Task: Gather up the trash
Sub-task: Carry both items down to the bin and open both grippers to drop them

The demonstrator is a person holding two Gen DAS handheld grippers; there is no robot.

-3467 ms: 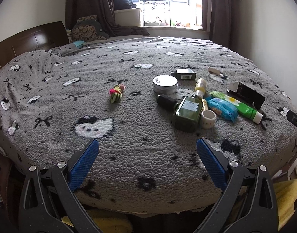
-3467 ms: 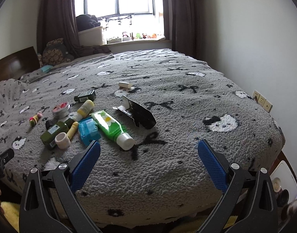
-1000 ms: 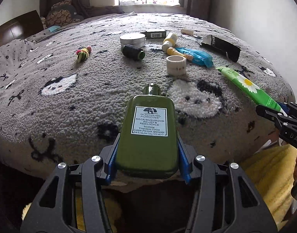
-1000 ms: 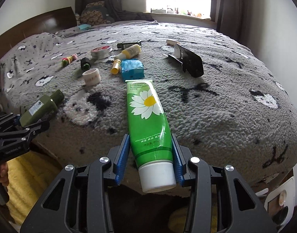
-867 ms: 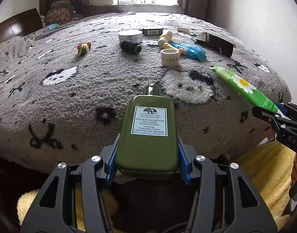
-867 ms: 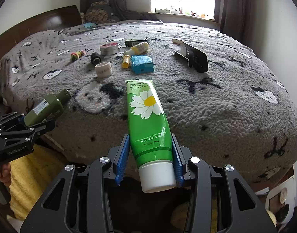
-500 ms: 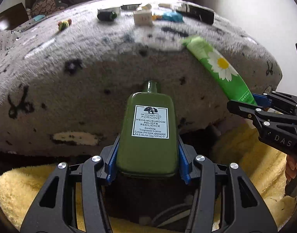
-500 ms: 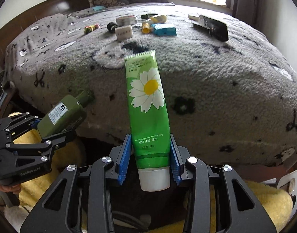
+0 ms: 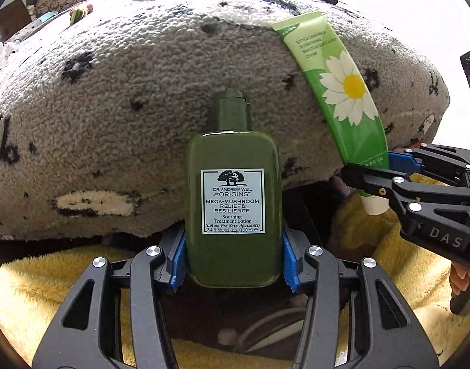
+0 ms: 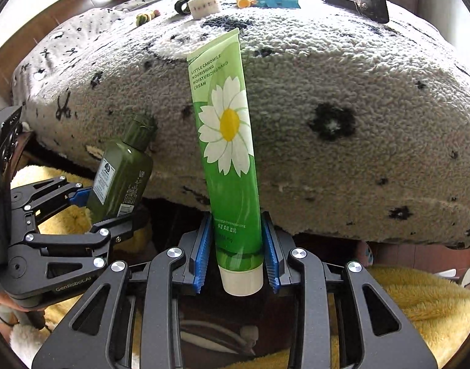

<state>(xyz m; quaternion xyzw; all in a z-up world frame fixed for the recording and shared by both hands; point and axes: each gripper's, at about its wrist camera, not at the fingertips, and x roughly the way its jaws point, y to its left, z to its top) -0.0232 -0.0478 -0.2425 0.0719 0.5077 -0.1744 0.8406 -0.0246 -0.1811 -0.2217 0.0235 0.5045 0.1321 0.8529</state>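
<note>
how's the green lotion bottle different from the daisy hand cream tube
The lotion bottle is dark olive and rigid, with a boxy body and a white printed label; the hand cream tube is bright green, flat and slender, with a daisy. The bottle's dark cap points away from the left gripper; the tube's white cap points back into the right gripper, whose jaws are closing on it. Both are held clear of the bed's grey blanket.

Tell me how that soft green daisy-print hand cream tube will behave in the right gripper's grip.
The green daisy-print hand cream tube probably gives: the right gripper is closing on its lower body. Held only near the white cap, its long upper part may sway. It looks light, and the glossy plastic might slide between the blue pads.
</note>
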